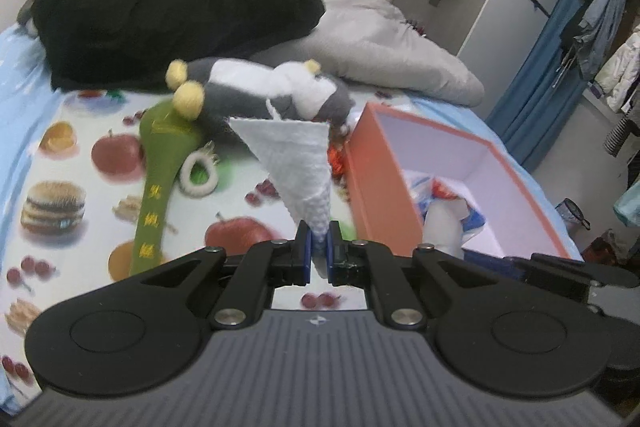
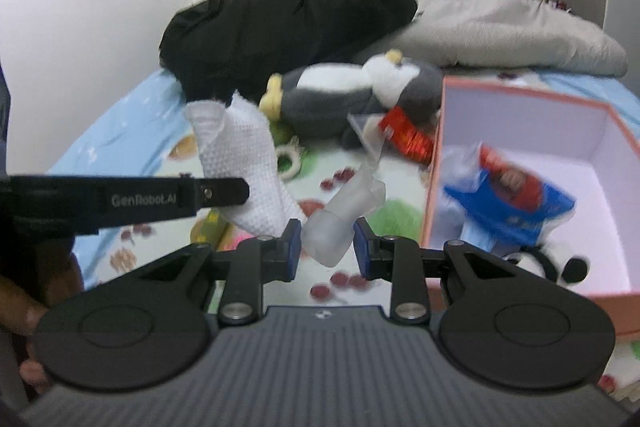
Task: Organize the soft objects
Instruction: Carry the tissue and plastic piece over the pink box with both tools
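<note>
Bedding printed with apples, burgers and cherries covers the bed (image 1: 56, 163), and an orange-walled box (image 1: 380, 187) with a white lining sits open on it, serving as the landmark for everything else. Left of the box, the left tool (image 1: 319, 247) has its pads pressed nearly together on the narrow end of a white waffle-weave cloth (image 1: 294, 163), which fans upward from the pinch; gripping one corner seems meant to let the limp fabric gather so it can be carried in one piece. In the right wrist view the same cloth (image 2: 248, 163) hangs left of the box (image 2: 520, 99), with the left tool's black finger crossing in front of it. The right tool (image 2: 325, 247) holds its jaws part-way apart, pinching a translucent plastic wrapper or bag (image 2: 340, 219) that bulges between the pads and trails a thin strip upward; exactly what it is cannot be told through the blur. Inside the box already lie a blue-and-red packet (image 2: 508, 195) and a small black-and-white plush (image 2: 560, 263), which suggests the box is the collecting place. Behind the box's left wall a grey-and-white plush penguin (image 1: 256, 91) lies on its side, and further left a green cloth pouch (image 1: 160, 179) and a white ring (image 1: 199, 175) wait on the sheet.
</note>
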